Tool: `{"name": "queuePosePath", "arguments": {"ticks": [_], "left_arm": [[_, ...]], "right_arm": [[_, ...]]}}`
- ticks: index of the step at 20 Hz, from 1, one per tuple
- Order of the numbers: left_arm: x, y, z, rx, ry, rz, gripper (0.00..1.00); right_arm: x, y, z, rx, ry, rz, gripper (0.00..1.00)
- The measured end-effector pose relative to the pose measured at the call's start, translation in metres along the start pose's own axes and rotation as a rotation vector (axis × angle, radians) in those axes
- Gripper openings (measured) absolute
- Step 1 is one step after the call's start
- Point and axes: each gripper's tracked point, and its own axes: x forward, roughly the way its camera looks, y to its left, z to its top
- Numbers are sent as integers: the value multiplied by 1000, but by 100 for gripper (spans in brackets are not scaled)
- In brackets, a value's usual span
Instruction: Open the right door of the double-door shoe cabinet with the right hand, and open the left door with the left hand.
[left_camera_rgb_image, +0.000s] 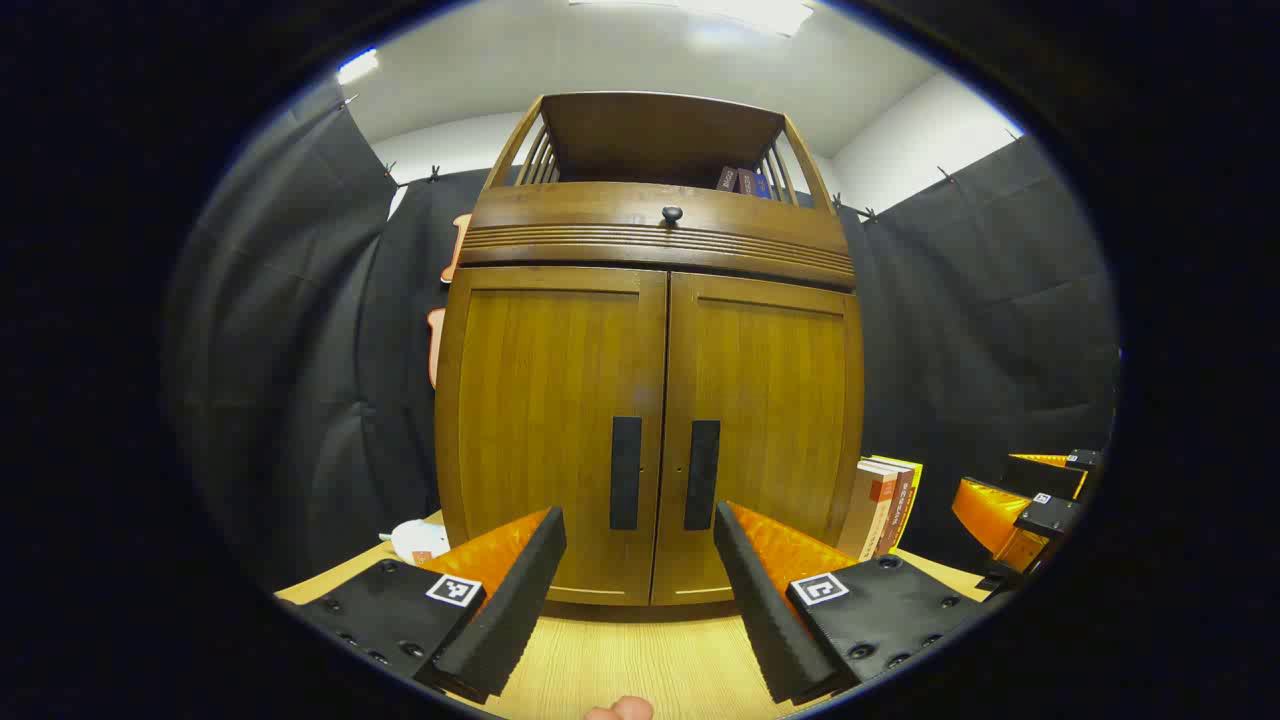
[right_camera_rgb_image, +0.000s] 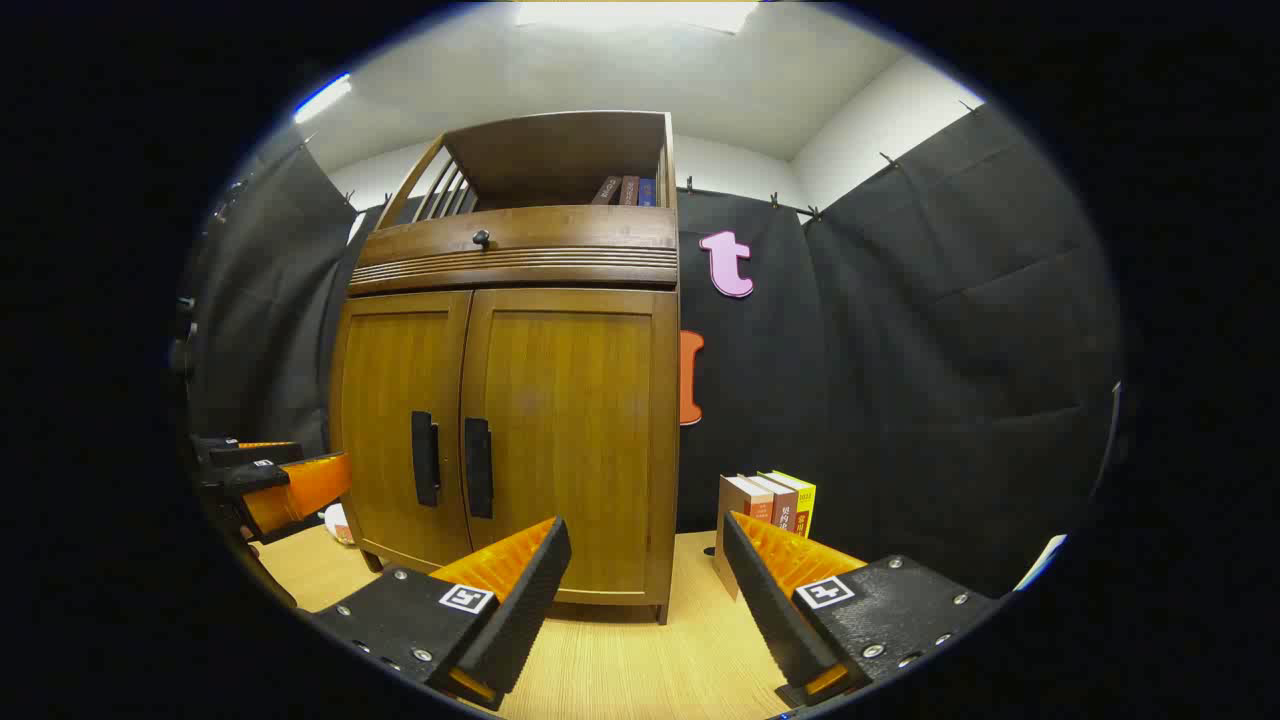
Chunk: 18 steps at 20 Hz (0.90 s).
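I'm at the start: wooden shoe cabinet (left_camera_rgb_image: 650, 400) stands on the worktop (left_camera_rgb_image: 640, 660), both doors shut. My left claw (left_camera_rgb_image: 640, 590) is wide open, empty, facing the door seam w/ left handle (left_camera_rgb_image: 626, 472) & right handle (left_camera_rgb_image: 702, 474) just ahead. Right claw (right_camera_rgb_image: 645, 600) is also wide open, empty, aimed off to the cabinet's right side. Books (right_camera_rgb_image: 770, 515) stand beside it. Best approach, I reckon: swing right claw across to the right handle (right_camera_rgb_image: 478, 467), straddle the bar squarely, then pull.

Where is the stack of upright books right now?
The upright books stand on the wooden table just right of the shoe cabinet, against the black cloth; the left gripper view shows them likewise.
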Motion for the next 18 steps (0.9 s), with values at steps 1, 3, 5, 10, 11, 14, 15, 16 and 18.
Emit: {"name": "queuePosePath", "arguments": {"ticks": [1,3,5,10,11,14,15,16,18], "left_arm": [[1,1,0,0,0,0,94],[2,1,1,0,-2,1,96],[3,1,1,0,-4,0,95],[5,6,-6,-11,14,11,94],[5,6,-6,-8,13,13,94],[6,8,-11,-8,21,16,94],[6,9,-11,-9,23,18,94],[6,9,-11,-10,24,19,94],[6,10,-9,-7,23,18,94]], "right_arm": [[1,0,0,0,0,0,98],[2,-1,0,2,1,-2,98],[4,-1,1,2,1,-1,94],[5,-2,-4,6,21,0,94],[6,-2,-5,6,22,0,94],[7,-2,-4,3,22,-3,98],[6,-2,-1,4,16,-3,97],[6,0,0,3,12,-1,98],[6,2,1,2,10,2,90]]}}
